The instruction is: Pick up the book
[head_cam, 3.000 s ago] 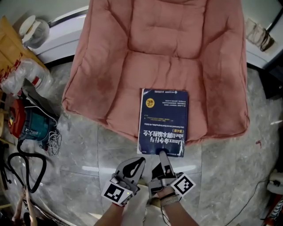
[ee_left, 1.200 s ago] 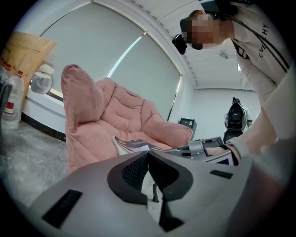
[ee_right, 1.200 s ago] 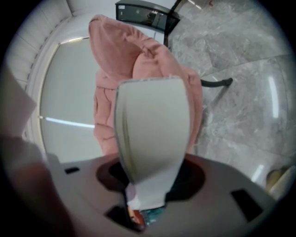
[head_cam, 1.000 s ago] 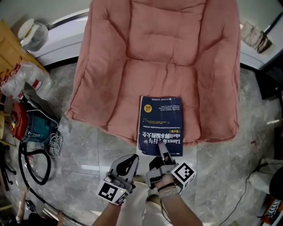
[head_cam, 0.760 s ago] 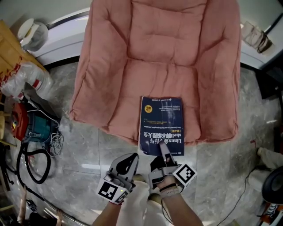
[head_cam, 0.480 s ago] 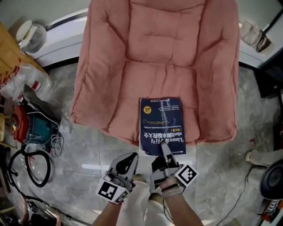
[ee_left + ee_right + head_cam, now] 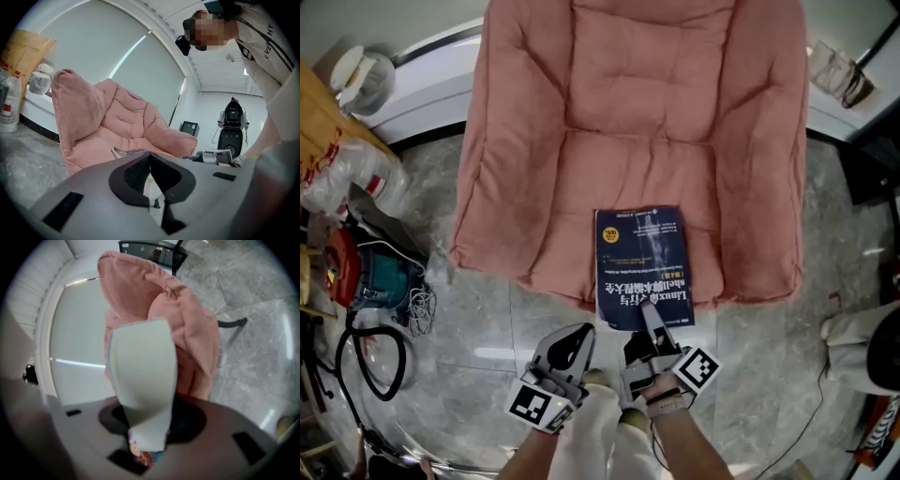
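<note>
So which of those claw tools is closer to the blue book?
Right. The right gripper is clamped on the near edge of the book; the left gripper sits beside it, short of the book, empty.

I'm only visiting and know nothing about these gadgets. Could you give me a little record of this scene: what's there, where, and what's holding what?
book: dark blue, lying on the pink cushion chair, near end sticking out past its front edge
right gripper: fingers shut on the book's near edge
left gripper: fingers together, nothing in them, beside the right one
floor: grey stone-look tiles
stage: book gripped, lift not evident
</note>
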`<state>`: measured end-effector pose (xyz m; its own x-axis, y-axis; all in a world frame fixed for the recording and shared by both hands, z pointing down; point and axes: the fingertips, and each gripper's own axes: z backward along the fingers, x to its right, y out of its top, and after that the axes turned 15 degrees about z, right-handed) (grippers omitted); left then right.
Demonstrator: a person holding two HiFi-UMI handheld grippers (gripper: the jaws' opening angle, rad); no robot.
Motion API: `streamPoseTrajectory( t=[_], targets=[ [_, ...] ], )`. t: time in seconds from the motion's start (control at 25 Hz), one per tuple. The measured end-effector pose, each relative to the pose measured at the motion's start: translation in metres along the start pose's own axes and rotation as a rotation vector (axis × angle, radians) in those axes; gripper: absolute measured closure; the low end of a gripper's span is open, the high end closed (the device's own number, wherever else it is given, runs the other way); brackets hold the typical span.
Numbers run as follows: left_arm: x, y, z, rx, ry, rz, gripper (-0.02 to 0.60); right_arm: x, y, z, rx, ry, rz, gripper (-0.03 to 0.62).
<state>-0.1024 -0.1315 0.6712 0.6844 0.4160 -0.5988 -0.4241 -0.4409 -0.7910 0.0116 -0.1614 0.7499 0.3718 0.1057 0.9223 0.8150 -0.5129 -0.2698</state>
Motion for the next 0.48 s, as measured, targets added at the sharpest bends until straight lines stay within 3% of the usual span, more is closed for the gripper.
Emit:
streamPoseTrajectory(
  t=[0.48],
  targets=[
    [-0.0015,0.0104,-0.0022,0.015,0.002,-0.006,0.571,-0.0103,0.0062,0.0034,0.027,0.052,0.014,0.419]
  ],
)
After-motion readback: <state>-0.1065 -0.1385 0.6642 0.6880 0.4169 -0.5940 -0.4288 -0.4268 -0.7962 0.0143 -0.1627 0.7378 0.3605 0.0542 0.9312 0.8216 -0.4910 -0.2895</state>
